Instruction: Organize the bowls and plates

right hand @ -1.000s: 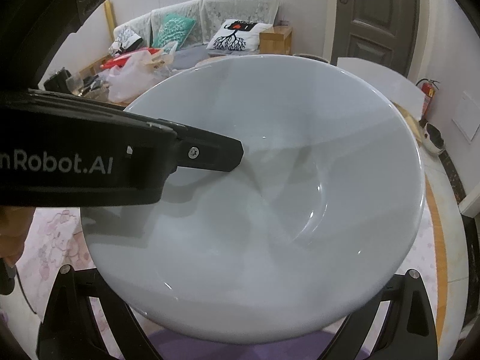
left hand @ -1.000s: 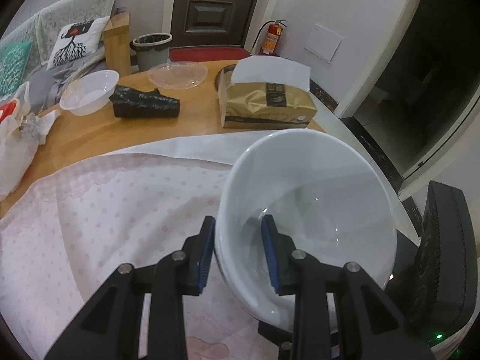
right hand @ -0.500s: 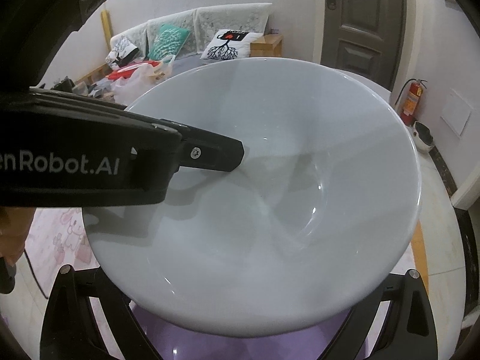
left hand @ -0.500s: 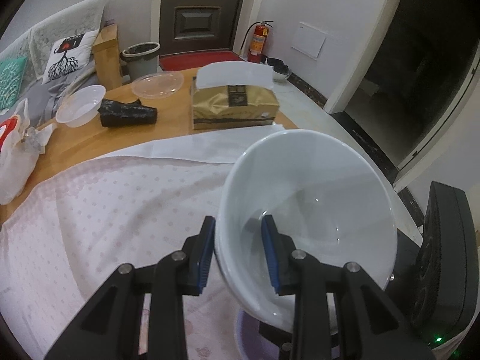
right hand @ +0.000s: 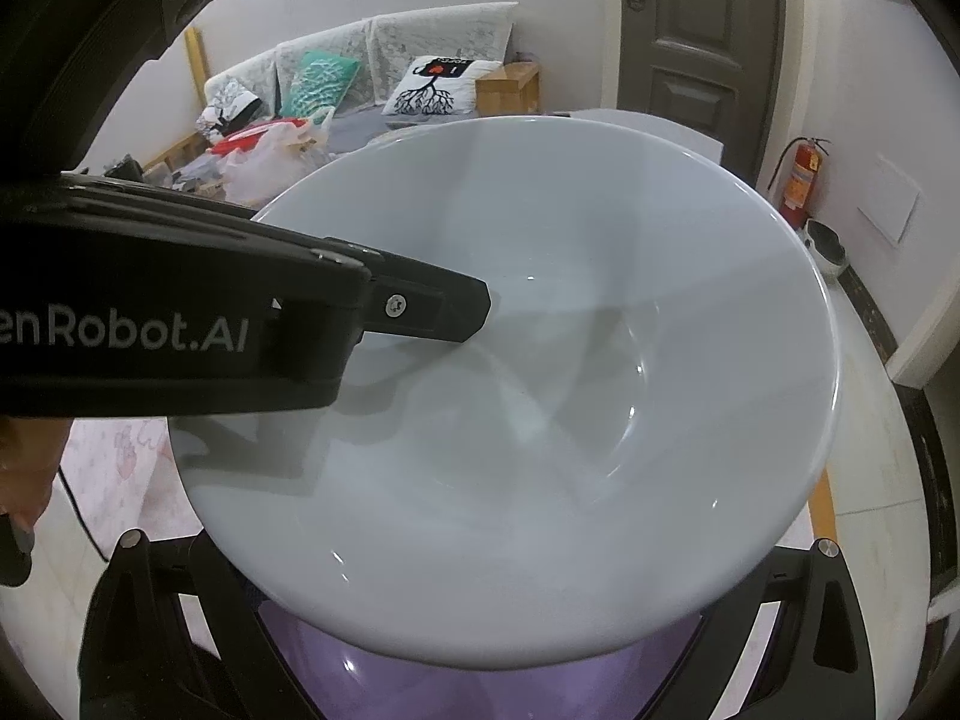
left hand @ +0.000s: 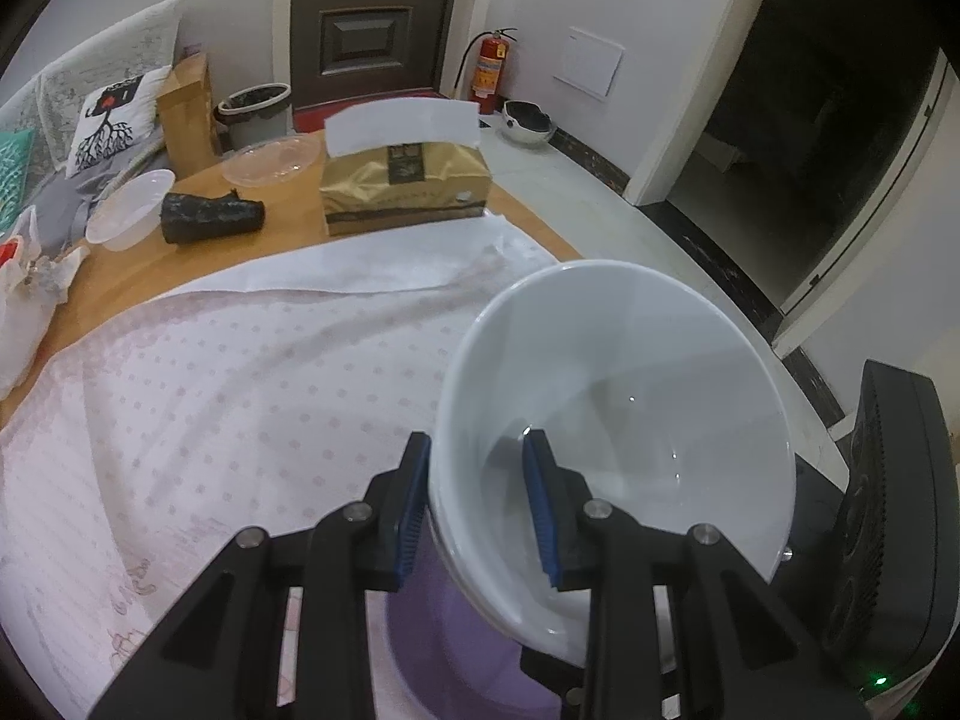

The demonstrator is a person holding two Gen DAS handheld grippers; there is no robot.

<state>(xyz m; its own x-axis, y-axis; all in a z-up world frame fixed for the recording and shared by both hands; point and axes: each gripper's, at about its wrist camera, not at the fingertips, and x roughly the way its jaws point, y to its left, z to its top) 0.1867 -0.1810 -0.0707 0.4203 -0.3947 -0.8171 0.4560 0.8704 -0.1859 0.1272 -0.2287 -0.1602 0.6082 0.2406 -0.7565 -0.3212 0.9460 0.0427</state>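
A round wooden table (left hand: 180, 276) draped in a pink dotted cloth (left hand: 240, 396) fills a living room with a dark panelled door (left hand: 366, 24), a red fire extinguisher (left hand: 489, 69) and a cushioned sofa (right hand: 372, 66) behind. The left gripper (left hand: 477, 507) pinches the near wall of a glossy white ceramic bowl (left hand: 612, 420), one blue-padded finger inside the rim and the other outside, holding it tilted and clear of the cloth. Directly beneath the bowl lies a shiny purple dish (right hand: 480, 690), part of it visible under the bowl's lower edge in both views. The right gripper (right hand: 480, 630) sits low under the white bowl with its fingers well spread on either side of the purple dish; its fingertips are hidden, and it appears to hold nothing. The placement seems to turn on one relation: the white bowl hangs above the purple dish, so the left gripper, the only one carrying it, would need to go straight down with the bowl levelled. Farther back on the bare wood stand a gold-brown tissue box (left hand: 402, 189), a black crumpled bag (left hand: 210, 216), a clear plastic bowl (left hand: 129, 207) and a clear plastic plate (left hand: 273, 159), well apart from the work.
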